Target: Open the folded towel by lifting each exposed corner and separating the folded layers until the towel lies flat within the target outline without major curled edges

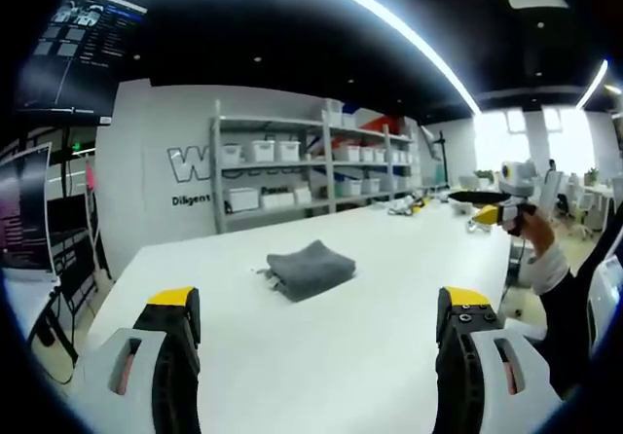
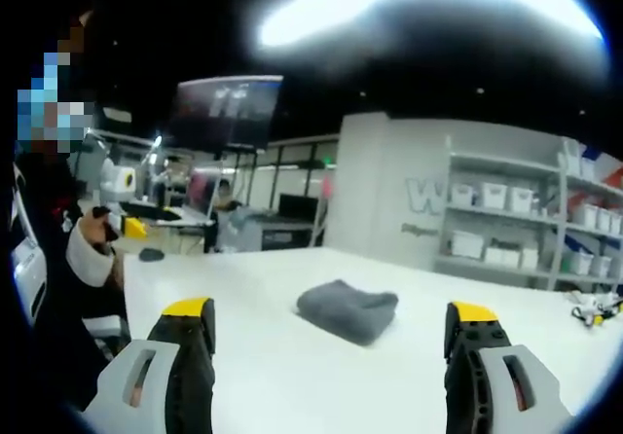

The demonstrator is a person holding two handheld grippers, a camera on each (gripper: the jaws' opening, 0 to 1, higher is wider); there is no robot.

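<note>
Grey towel (image 1: pixel 310 268): folded, on the white bench (image 1: pixel 389 356), ahead of both tools, between their jaws in each view.
Left tool (image 1: pixel 317 329): jaws wide apart, empty.
Right tool (image 2: pixel 331 342): likewise.
Risk: pinching several layers together, dragging the bundle instead of unfolding.

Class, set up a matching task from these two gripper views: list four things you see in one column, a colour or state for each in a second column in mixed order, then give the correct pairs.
Things:
1. towel
2. table
3. left gripper
4. storage bins on the shelf rack

Descriptions:
A. white, flat surface
B. open, with yellow jaw tips
C. grey, folded
D. white, lined up in rows

Pairs: 1-C, 2-A, 3-B, 4-D

The towel lies folded on the table in the right gripper view as well, ahead of the open right gripper.
</note>
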